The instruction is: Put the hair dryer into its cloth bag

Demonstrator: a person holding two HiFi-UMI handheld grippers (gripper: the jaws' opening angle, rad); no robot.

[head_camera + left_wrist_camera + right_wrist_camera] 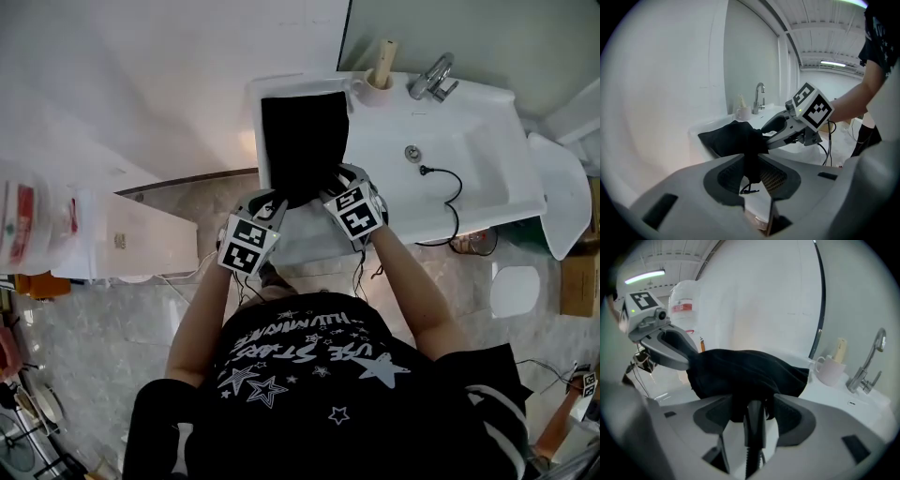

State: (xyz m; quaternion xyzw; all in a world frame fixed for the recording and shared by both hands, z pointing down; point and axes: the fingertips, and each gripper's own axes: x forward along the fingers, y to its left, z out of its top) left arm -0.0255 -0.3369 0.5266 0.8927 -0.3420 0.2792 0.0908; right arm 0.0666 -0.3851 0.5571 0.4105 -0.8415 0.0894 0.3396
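A person in a black T-shirt (309,375) with white stars stands at a white washbasin (487,141). The black cloth bag (302,141) lies on the flat left end of the washbasin, running from near the back edge to the front edge, with its near end gathered between the two grippers.

The left gripper (279,202) meets the bag's near left corner at the front edge. In the left gripper view its jaws stand partly apart. A narrow fold of black cloth hangs down between the pads, and a thin loop of cord dangles below it. The pads do not look pressed on the cloth.

The right gripper (330,184) meets the near right corner, just beside the left one. In the right gripper view its jaws are spread wide. The bag's bulging end sits between them without being squeezed. A dark upright piece shows under the cloth in the gap, and I cannot tell what it is.

The hair dryer is bare in no view. The bag looks rounded and full in the right gripper view, but whether the dryer is inside cannot be told.

At the back edge stand a pale mug (377,89) holding a cream stick and a chrome tap (431,77). The drain (412,152) sits in the bowl. A thin black cord (452,192) curls across the right of the bowl and over the front edge. A white plastic bag (37,220) with red print sits well off to the left.
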